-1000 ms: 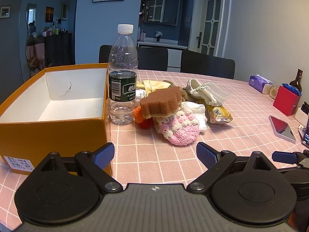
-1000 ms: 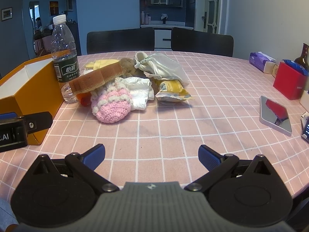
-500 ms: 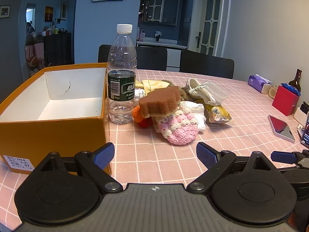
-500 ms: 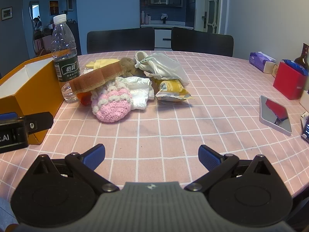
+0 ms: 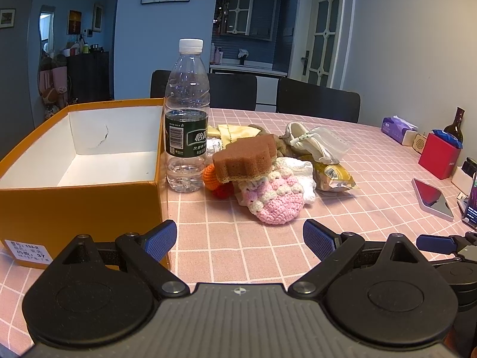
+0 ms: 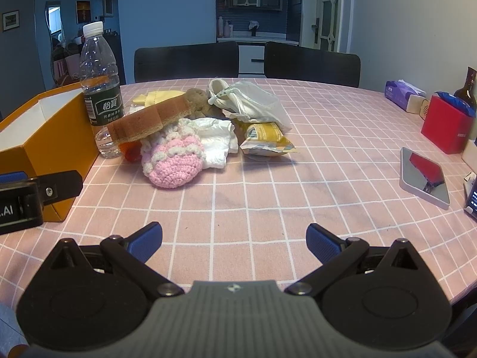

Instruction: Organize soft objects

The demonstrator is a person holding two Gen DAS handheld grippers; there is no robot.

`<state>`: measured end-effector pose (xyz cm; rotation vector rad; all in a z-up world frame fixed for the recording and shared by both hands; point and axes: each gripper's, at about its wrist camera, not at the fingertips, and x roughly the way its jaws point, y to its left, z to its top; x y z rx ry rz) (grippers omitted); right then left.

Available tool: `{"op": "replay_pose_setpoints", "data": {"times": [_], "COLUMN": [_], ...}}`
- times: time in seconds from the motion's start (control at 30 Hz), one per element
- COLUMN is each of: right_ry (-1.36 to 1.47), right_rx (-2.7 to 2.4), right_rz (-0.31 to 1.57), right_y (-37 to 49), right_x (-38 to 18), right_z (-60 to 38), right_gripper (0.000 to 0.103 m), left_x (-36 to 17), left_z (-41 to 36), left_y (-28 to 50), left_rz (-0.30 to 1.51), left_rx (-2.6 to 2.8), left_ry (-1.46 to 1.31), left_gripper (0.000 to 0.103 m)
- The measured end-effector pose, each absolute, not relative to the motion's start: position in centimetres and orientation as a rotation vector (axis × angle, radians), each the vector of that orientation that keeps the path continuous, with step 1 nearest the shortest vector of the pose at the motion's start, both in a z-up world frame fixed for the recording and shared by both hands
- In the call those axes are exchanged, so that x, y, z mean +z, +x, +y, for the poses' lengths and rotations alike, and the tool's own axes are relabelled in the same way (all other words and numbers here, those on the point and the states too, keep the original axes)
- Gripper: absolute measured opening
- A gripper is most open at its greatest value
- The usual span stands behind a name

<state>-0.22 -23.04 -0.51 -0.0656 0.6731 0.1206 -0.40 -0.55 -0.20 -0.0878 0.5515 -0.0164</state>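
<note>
Both grippers, left (image 5: pixel 240 235) and right (image 6: pixel 234 237), hover wide open and empty. The sponge (image 5: pixel 245 158) tops the pile mid-desk beside the box (image 5: pixel 80 205); light, squashy, best pinched across its edges.

The sponge (image 5: pixel 244 158) hides much of the orange toy (image 5: pixel 212 176) and the pink knit's (image 5: pixel 275 198) top. The box (image 6: pixel 44 137) and a screen (image 6: pixel 472 200) run off the right-wrist view's edges. The box label (image 5: pixel 28 249) is unreadable.
</note>
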Motion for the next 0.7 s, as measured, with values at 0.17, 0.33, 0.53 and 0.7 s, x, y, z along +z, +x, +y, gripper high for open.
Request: {"op": "replay_pose_setpoints", "data": {"times": [0.17, 0.33, 0.53, 0.7], "right_ry": [-0.074, -0.106, -0.065, -0.086], "right_rx": [0.126, 0.192, 0.252, 0.292], "right_rz": [0.669, 0.578, 0.615, 0.635], "right_y": [-0.2, 0.3, 3.0, 5.4], "right_x": [-0.5, -0.2, 0.7, 0.9], "right_z": [-23.1, -23.9, -25.2, -24.7], "right_gripper": [0.101, 0.101, 0.099, 0.081], "left_x": [-0.1, 1.0, 2.0, 2.8], "left_z": [-0.7, -1.7, -2.0, -2.7], "left_y": [-0.4, 0.5, 3.1, 6.1], "left_rz": [0.549, 0.525, 0.559, 0.619], "left_rx": [-0.019, -0.081, -0.153, -0.226], "left_ry": [-0.083, 0.006, 0.078, 0.148], "left_gripper": [0.103, 0.096, 0.071, 0.074]}}
